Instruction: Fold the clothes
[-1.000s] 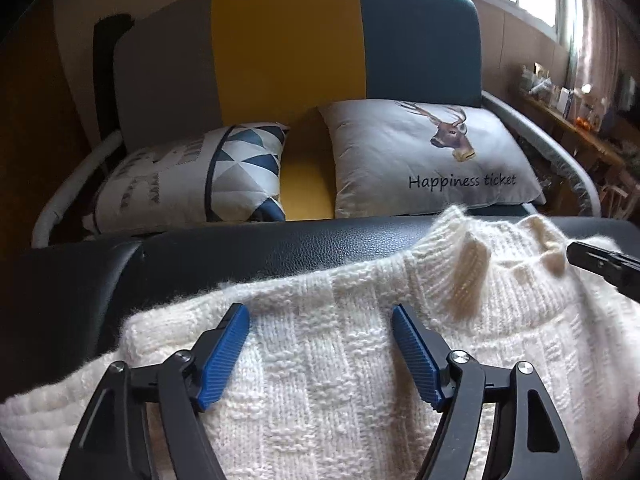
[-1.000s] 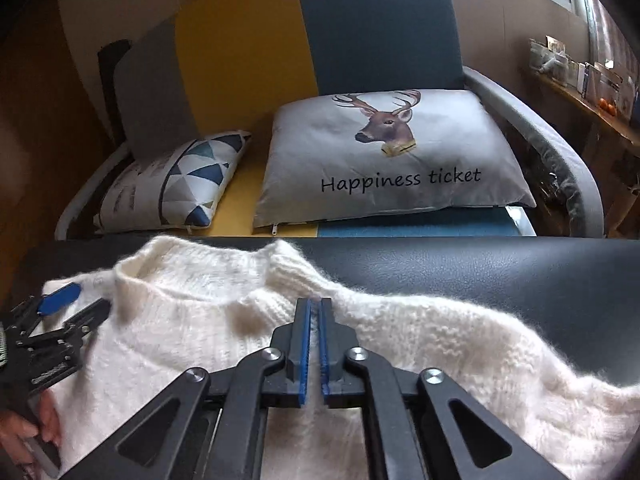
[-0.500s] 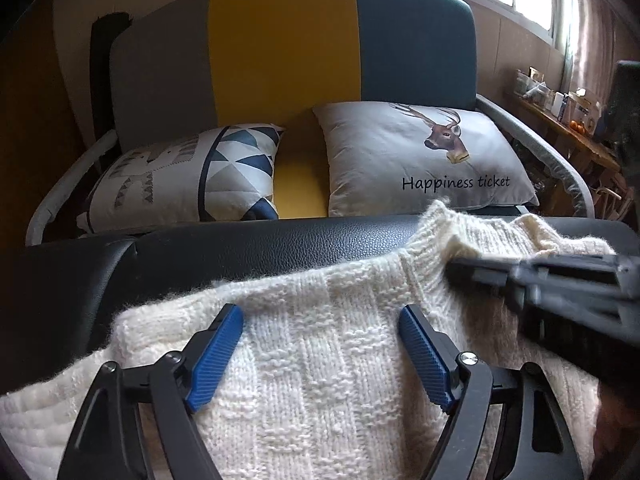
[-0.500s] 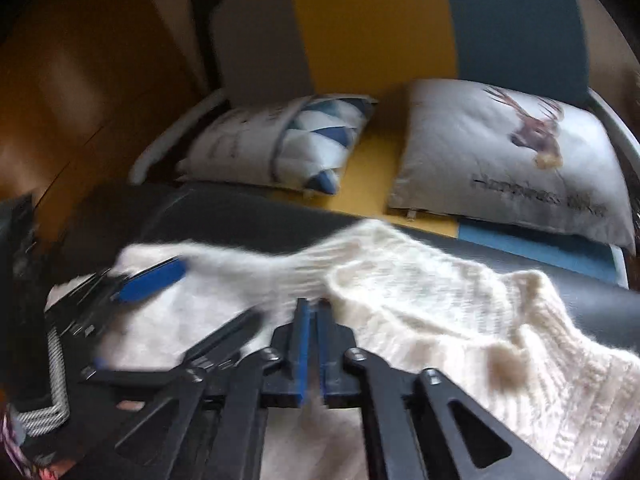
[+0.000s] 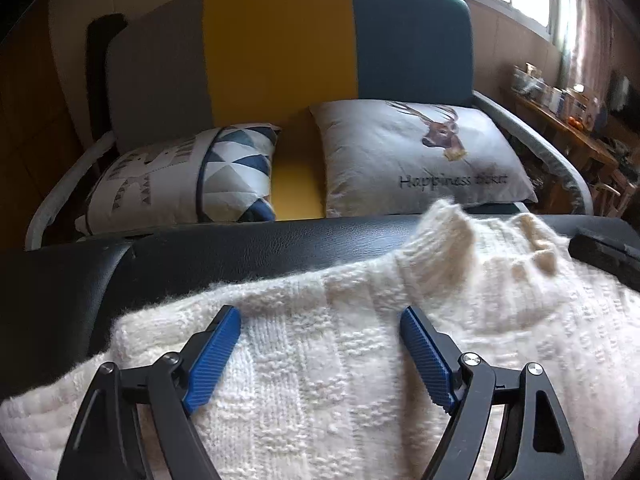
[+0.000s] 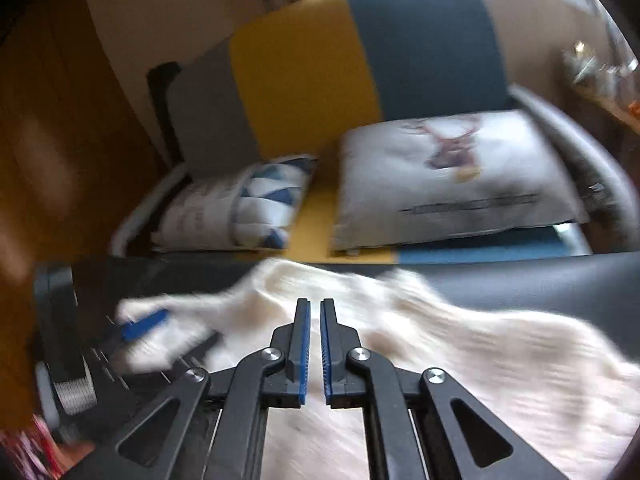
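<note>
Two cushions upper frame; the deer cushion (image 5: 420,156) reads "Happiness" — second word blurred. Left gripper (image 5: 320,354), angled downward, stands spread over the white knit sweater (image 5: 320,380) filling the lower frame, collar toward upper right. Right gripper (image 6: 315,346) — pressed nearly together, nothing visibly pinched.

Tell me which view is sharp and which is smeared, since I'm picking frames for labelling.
Left wrist view: sharp on the cream knitted sweater, with window glare at top right. Right wrist view: motion-smeared; the grey deer-print cushion lettering is unreadable, though the right tongs stay crisp.
</note>
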Available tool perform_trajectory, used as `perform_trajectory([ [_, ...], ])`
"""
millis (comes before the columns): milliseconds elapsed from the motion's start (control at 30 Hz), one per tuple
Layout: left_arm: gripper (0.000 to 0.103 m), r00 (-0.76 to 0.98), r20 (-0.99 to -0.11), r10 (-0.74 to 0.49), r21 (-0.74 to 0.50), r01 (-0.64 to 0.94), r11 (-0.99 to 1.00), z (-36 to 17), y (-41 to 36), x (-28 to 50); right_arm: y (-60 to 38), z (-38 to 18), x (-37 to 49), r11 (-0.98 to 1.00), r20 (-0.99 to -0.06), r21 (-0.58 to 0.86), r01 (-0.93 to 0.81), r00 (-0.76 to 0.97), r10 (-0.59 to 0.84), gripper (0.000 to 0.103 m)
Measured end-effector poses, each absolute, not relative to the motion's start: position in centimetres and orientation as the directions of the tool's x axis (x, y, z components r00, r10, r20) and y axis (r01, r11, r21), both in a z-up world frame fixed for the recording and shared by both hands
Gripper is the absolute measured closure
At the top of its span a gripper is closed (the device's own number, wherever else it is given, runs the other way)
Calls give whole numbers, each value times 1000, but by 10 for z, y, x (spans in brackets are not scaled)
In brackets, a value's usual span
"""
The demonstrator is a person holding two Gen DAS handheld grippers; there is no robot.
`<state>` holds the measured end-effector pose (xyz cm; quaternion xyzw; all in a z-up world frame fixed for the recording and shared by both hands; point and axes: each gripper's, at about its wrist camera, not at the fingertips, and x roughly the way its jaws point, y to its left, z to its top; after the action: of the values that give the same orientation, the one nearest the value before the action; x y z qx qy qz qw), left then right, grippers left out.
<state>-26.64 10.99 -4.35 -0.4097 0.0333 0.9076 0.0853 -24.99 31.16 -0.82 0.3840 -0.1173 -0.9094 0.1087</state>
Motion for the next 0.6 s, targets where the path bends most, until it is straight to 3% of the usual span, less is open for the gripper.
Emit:
perform_trajectory([
  [100,20,-677,-715,173,-43,-204,-978,-28,130,-253,330,-14,-243,-943,-692,316,106,-654,-306,99],
  [333,20,-657,-746,110,97,-271,-958,-47,194,-240,339,-35,-257,-941,-742,322,105,-589,-320,100],
  [500,14,-620,-770,149,16,-252,-968,-57,182,-249,337,-42,-274,-941,-746,321,109,-584,-322,100],
  [600,12,-637,-761,122,55,-251,-967,-59,188,-247,332,-45,-286,-944,-751,312,105,-581,-313,102],
])
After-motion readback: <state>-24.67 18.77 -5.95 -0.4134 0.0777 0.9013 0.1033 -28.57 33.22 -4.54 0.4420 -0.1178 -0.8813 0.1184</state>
